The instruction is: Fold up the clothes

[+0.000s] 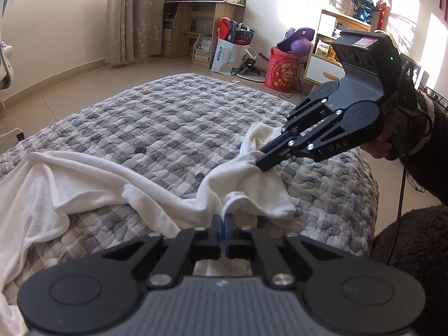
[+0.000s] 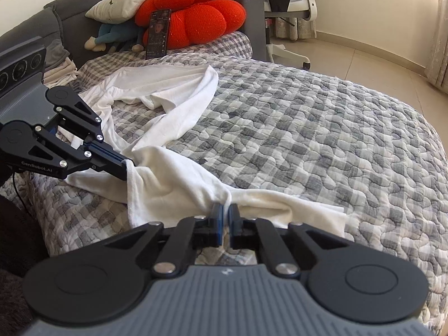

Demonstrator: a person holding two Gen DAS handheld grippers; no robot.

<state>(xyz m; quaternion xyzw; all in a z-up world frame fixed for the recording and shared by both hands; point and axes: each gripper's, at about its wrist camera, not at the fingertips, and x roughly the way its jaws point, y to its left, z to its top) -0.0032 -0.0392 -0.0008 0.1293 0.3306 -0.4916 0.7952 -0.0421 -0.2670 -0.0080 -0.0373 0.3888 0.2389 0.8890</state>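
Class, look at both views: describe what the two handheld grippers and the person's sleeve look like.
Each is built alike: black linkage arms with silver bolts, round black pivot discs and a ribbed grey body. The left gripper has blue finger pads and white "GenRobot.AI" lettering. The right gripper reads "DAS", carries a pink label and a green light. A dark fuzzy sleeve and a thin black cable show behind it.

Red cushion (image 2: 190, 11) and phone (image 2: 158, 34) beside pillow (image 2: 123, 0)

"DAS" on the right tongs (image 1: 261, 165), "GenRobot.AI" on the left tongs (image 2: 124, 172)
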